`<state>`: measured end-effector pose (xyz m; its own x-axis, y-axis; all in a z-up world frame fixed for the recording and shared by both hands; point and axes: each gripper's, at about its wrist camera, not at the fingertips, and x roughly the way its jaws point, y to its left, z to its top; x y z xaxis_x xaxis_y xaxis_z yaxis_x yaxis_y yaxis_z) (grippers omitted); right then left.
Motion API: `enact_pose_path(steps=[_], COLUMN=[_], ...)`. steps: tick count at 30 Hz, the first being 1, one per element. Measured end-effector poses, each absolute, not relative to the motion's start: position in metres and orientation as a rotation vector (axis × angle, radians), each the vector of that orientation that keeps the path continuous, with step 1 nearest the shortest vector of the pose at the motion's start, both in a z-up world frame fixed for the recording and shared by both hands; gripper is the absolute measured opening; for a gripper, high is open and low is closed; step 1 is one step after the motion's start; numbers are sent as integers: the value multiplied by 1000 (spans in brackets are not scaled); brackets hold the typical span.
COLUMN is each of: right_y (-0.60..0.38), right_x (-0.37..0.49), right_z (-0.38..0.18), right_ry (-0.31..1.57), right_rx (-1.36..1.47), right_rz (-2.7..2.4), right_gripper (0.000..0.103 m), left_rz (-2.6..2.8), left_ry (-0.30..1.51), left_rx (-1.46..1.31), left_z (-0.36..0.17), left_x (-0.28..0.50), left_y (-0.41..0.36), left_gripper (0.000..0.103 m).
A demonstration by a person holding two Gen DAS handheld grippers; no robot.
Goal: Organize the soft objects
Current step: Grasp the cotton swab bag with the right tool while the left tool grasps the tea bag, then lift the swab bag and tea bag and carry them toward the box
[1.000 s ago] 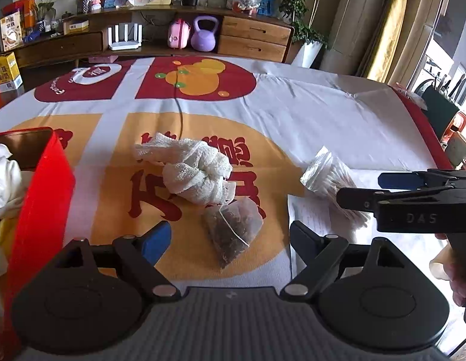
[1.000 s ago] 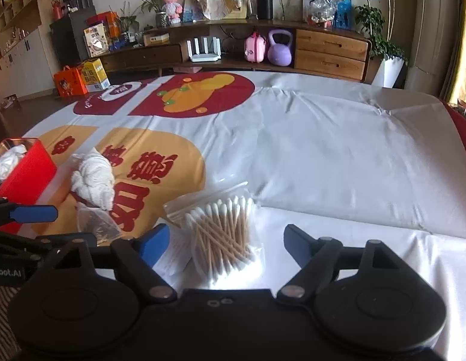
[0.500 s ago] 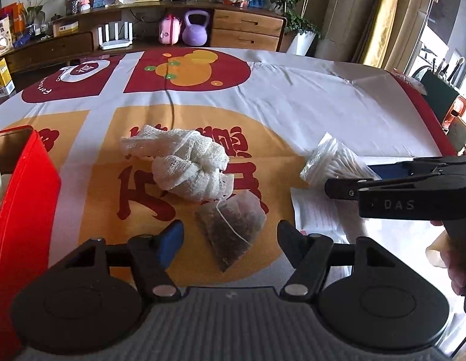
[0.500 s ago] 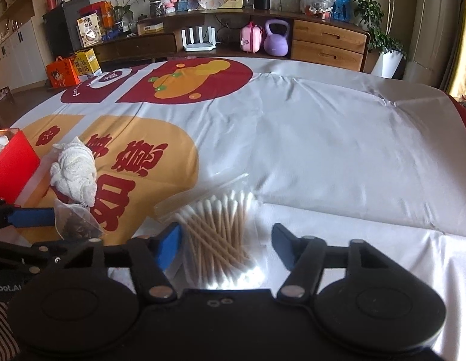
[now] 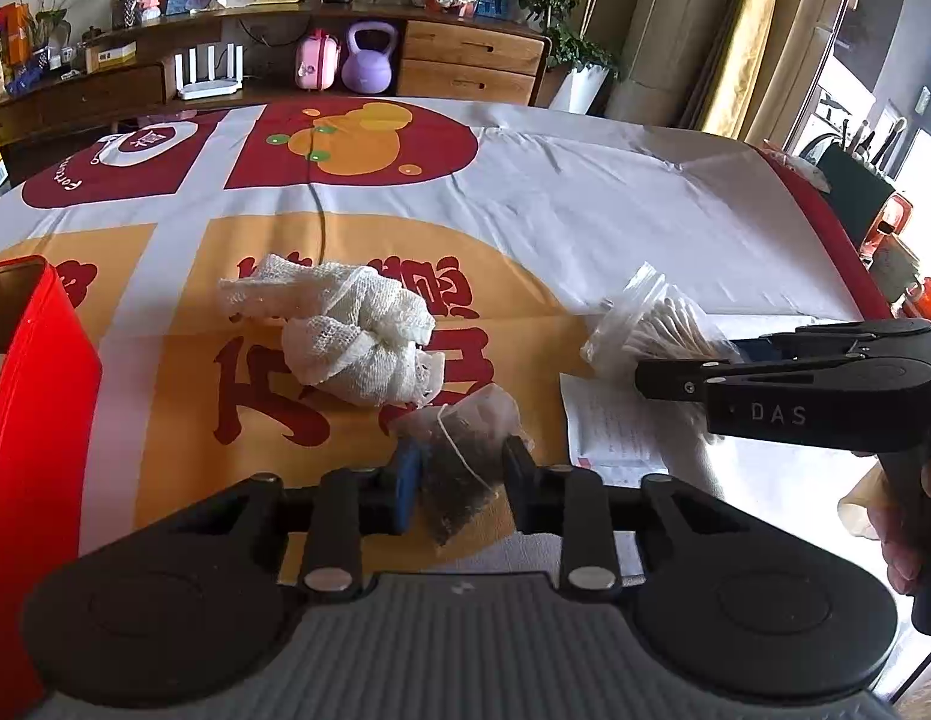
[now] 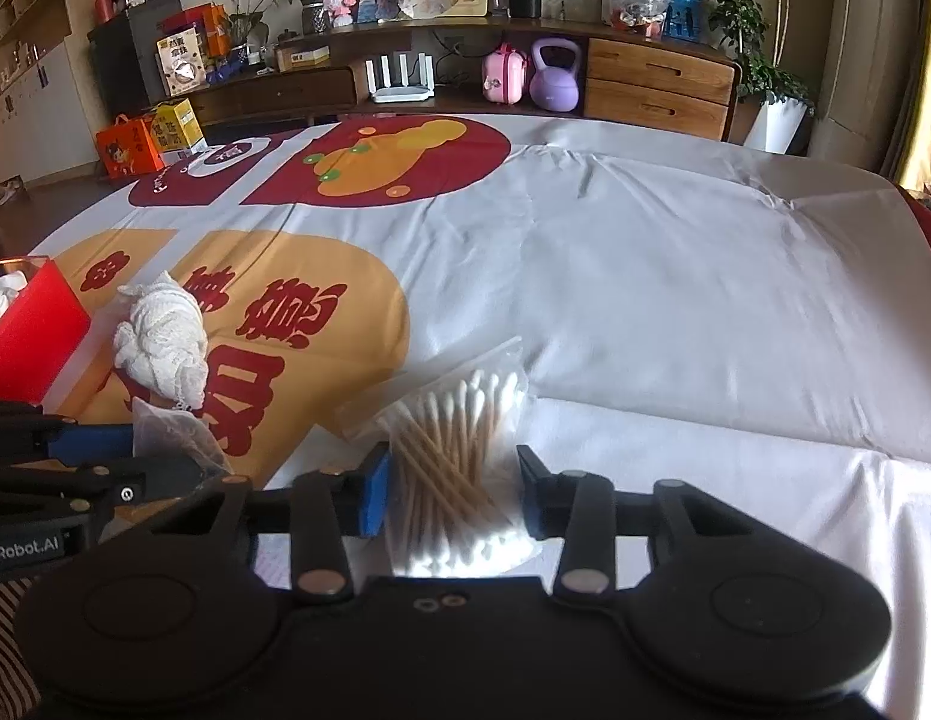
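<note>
Two pick-ups are set up at once, one item per gripper, both presumably destined for the red box (image 5: 39, 396) at the table's left edge, which already holds something white.

Left gripper (image 5: 459, 483): the jaws have just been closing and now stand narrow, with the tea bag (image 5: 465, 462) between them. Both pads appear to touch the mesh sides of the bag, so this reads as a grip forming or just formed. The bag lies on the tablecloth (image 5: 585, 210), its string running diagonally across its face. Relative to the jaws, the bag's lower corner hangs toward 6 o'clock, and its upper part extends beyond the fingertips toward 12 o'clock.

The white gauze cloth (image 5: 351, 342) lies at 11 o'clock from the left gripper, just beside the tea bag's upper edge and outside the jaws. It is judged to be a later pick.

Right gripper (image 6: 453, 492): the jaws have likewise just been closing and are narrow around the bag of cotton swabs (image 6: 459, 456). The pads sit against the clear plastic on both sides. The swab heads fan out toward 12 o'clock past the fingertips; the stick ends lie toward 6 o'clock, under the gripper body.

A sheet of printed paper (image 5: 615, 438) lies beneath the swab bag
</note>
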<state>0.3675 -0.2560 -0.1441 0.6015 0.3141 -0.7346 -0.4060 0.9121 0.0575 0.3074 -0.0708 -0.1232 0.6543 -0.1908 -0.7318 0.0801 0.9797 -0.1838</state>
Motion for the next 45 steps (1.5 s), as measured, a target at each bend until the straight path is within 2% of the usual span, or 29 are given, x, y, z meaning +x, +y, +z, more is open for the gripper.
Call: enact_pose_path(steps=[7, 14, 24, 27, 30, 31, 42, 45], right_y=[-263, -269, -271, -271, -272, -272, -277, -278], right_x=[357, 339, 317, 316, 317, 318, 330, 331], right_z=[-132, -117, -100, -100, -102, -103, -120, -124], right_ry=[804, 796, 772, 772, 778, 779, 810, 817], right_rx=[-89, -43, -19, -13, -9, -8, 7, 10], right_rz=[409, 414, 434, 439, 444, 444, 440, 440], right_gripper=[34, 34, 34, 34, 34, 34, 34, 34], left_rz=[-157, -150, -162, -160, -164, -166, -135, -134], left_ry=[840, 824, 808, 824, 823, 813, 855, 865], left_rx=[-135, -145, -183, -182, -177, -189, -120, -104], left_z=[-118, -109, -94, -96, -98, -98, -120, -125], left_x=[303, 294, 282, 284, 287, 287, 312, 316], left_y=[-71, -66, -61, -62, -65, -65, -81, -84], left_gripper=[15, 10, 9, 17, 52, 69, 69, 57])
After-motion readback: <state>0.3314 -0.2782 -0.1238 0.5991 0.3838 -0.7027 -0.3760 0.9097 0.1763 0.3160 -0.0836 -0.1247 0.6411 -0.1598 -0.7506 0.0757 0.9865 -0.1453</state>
